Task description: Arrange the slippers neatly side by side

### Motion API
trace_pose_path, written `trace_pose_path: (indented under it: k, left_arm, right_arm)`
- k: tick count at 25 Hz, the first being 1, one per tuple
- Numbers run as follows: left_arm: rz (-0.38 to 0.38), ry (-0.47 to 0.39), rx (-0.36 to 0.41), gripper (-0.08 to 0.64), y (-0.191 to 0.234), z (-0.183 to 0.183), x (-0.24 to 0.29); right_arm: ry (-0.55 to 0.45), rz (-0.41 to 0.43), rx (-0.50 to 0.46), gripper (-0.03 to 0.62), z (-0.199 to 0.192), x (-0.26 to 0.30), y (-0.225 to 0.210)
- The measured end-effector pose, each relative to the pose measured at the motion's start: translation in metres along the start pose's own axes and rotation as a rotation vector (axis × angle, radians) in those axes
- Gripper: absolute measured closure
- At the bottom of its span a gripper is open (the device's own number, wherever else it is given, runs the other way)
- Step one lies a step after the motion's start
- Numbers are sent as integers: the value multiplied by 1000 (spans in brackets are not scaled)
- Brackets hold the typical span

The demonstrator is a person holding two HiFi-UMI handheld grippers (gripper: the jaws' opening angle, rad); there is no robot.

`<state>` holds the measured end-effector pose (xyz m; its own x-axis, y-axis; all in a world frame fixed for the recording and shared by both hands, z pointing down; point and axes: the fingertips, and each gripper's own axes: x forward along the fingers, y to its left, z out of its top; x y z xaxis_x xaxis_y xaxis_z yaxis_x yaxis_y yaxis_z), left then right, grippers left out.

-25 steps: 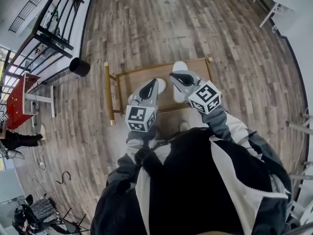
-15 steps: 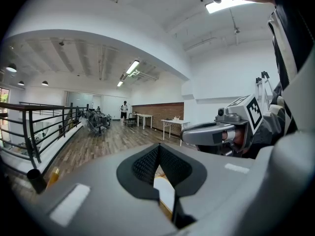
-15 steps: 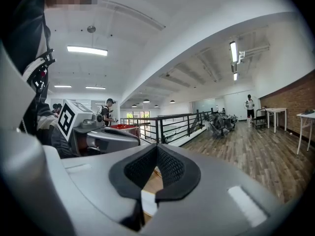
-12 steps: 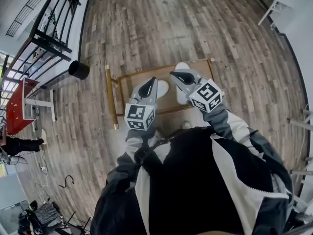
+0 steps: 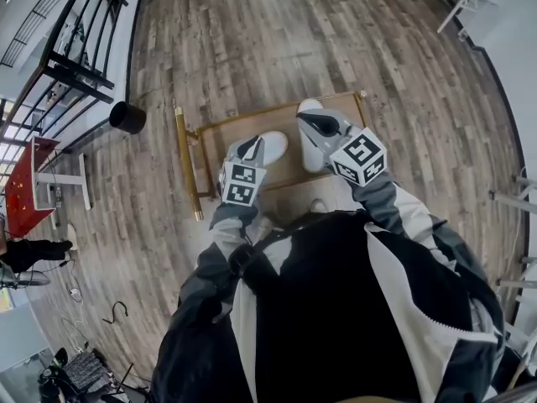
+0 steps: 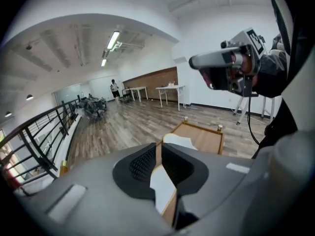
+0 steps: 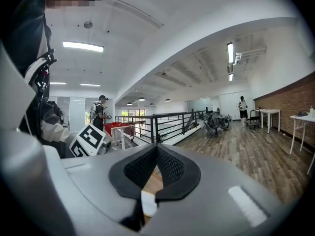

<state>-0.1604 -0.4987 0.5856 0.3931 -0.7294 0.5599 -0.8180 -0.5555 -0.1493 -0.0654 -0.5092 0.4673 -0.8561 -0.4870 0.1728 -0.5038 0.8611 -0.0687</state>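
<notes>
Right slipper (image 5: 309, 137): white, laid on low wooden table (image 5: 210, 137), long axis from table's near edge to far edge. Left slipper (image 5: 273, 146): slanted toward table's far right, partly hidden. Left gripper (image 5: 251, 148) is held above it, jaws nearly closed, empty. Right gripper (image 5: 310, 124) is held above right slipper, jaws closed, empty.

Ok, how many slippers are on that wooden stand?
2. One white slipper lies just ahead of the left gripper; the second slipper lies to its right, partly covered by the right gripper. No others show.

Left gripper (image 5: 251, 147) tilted down, right gripper (image 5: 309, 122) level — jaws together.
</notes>
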Motion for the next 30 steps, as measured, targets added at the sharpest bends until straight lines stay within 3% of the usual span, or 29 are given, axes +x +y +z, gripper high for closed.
trace_pose_path:
  k: [4,10,15,24,25,26,27,30]
  left_arm:
    - [-41,140,1,479,3,-40,26]
    - [-115,404,186,400,-4,-105,63]
    - [-176,547,235,358,-6,-147,79]
    - [-226,648,250,349,-6,-173,92]
    - [-232,653,246,375,-7,-175,93]
    - [-237,658,240,471,-8,-177,94]
    - [-239,662,230,517,-8,-178,95]
    - [-226,652,206,525,-4,-175,97]
  right_arm:
    - [9,-31,8,588,-1,-5,-8]
    - [22,-81,19,588,-8,-20,-22]
    - [29,-124,26,588,-11,-33,-34]
    - [44,-188,38,588,-14,-50,-51]
    - [45,-195,40,588,-15,-52,-53]
    - [45,-200,42,588,-17,-53,-55]
    - [46,-204,43,588,-18,-54,-56]
    - [45,-207,45,589,-18,-54,-58]
